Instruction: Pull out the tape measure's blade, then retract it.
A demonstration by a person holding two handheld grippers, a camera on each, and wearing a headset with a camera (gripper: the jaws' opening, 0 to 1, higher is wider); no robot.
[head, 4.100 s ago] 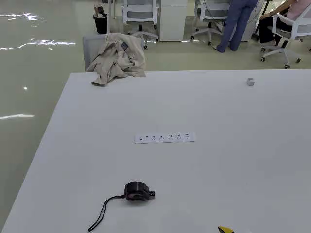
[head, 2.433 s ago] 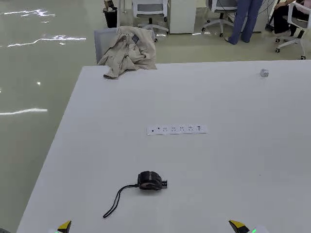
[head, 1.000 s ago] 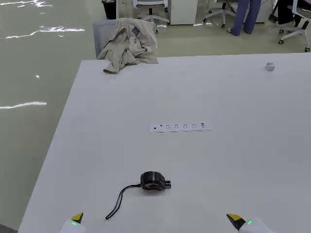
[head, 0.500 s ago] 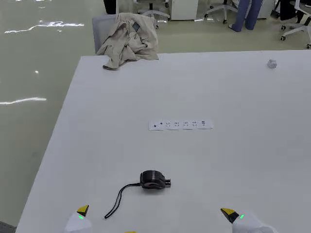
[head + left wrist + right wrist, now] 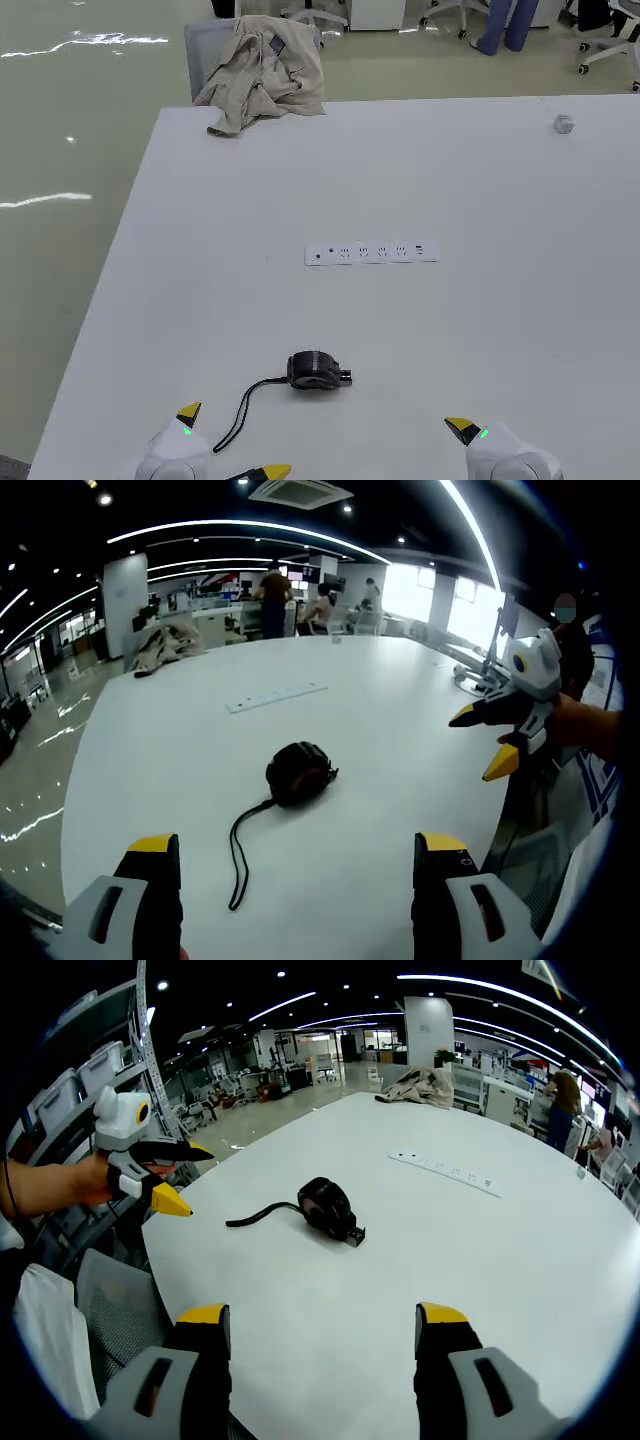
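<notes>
A black tape measure (image 5: 317, 369) lies on the white table (image 5: 480, 330) with its blade in, and its black wrist strap (image 5: 240, 418) trails to the near left. It also lies ahead of the jaws in the left gripper view (image 5: 298, 772) and the right gripper view (image 5: 327, 1205). My left gripper (image 5: 230, 442) hovers open just near-left of it, beside the strap. My right gripper (image 5: 470, 435) is near-right of it, farther off. Both sets of yellow-tipped jaws stand wide apart with nothing between them, left gripper (image 5: 296, 845) and right gripper (image 5: 322, 1315).
A white power strip (image 5: 371, 252) is set flat in the table beyond the tape measure. A beige jacket (image 5: 262, 72) is draped over a chair at the far left corner. A small grey object (image 5: 563, 124) sits far right. The table's left edge runs close by.
Both grippers have risen into the head view from the bottom edge and come closer to the tape measure. The tape measure has stayed put; the head camera has tilted down.
</notes>
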